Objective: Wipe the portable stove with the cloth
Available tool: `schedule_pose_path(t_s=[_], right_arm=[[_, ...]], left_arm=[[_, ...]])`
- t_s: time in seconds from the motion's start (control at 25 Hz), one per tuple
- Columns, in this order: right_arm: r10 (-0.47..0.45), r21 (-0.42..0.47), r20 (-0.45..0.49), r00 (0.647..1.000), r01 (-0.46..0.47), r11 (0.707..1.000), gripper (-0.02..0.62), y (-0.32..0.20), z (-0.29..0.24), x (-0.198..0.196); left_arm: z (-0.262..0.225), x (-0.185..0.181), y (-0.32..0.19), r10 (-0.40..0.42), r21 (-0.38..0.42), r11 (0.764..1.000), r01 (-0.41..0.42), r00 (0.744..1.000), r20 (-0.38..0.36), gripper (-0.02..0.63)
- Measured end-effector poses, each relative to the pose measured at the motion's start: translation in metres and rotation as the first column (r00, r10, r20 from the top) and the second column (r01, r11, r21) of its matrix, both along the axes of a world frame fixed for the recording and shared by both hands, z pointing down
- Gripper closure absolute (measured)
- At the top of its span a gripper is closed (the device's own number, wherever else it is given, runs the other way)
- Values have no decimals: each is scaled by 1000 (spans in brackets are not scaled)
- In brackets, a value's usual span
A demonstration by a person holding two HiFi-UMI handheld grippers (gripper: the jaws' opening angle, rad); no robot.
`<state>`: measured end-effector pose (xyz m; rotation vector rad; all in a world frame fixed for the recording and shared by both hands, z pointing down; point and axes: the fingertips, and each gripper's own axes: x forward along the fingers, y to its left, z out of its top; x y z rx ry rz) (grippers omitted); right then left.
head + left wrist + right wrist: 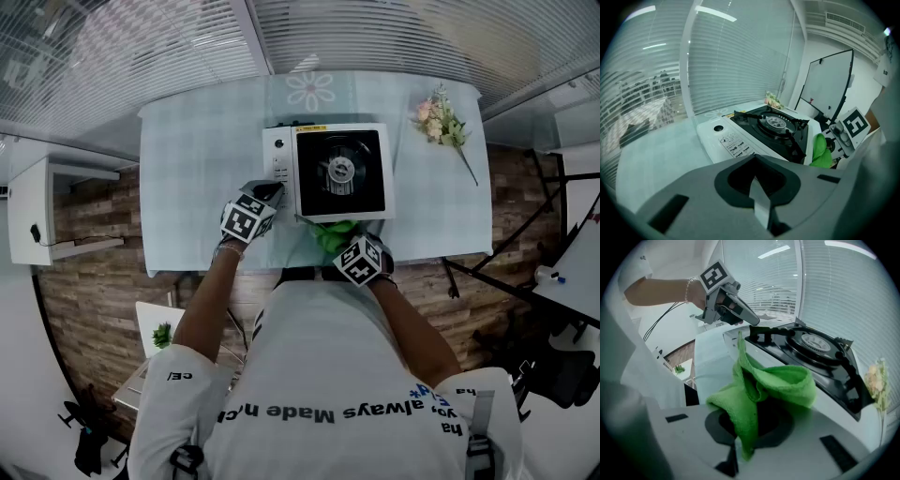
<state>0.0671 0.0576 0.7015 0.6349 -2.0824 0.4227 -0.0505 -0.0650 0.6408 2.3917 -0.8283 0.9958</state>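
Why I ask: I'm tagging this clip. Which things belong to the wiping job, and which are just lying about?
For the job: portable stove; green cloth; right tongs, shut on that cloth; left tongs, shut, empty.
Lying about: flower sprig; whiteboard.

In the head view the cloth point(328, 232) shows only as a green patch at lower centre. The rest lies under the right claw point(352, 248) and its marker cube point(363, 261). The person's torso point(328, 356) covers the tabletop's point(187, 187) near edge there. Whether the left claw point(270, 193) touches the stove point(337, 173) cannot be told; it seems to sit just at the left front corner. In the left gripper view the label point(733, 144) print is too small to read. At the right edge of the right gripper view the flowers point(876, 380) are blurred and cut off.
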Motion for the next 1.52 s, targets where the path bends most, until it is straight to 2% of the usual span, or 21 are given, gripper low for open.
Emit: schedule_pose_path(t_s=[1.12,1.52], right_arm=[[187,-30,-84,979,-190,981,569,-8,4,123],[200,-30,-130,971,-206,978,569,-9,7,155]], left_arm=[[1,0,0,-24,-13,1000,25,1000,9,595],[1,0,1,-34,-29,999,34,999,2,595]])
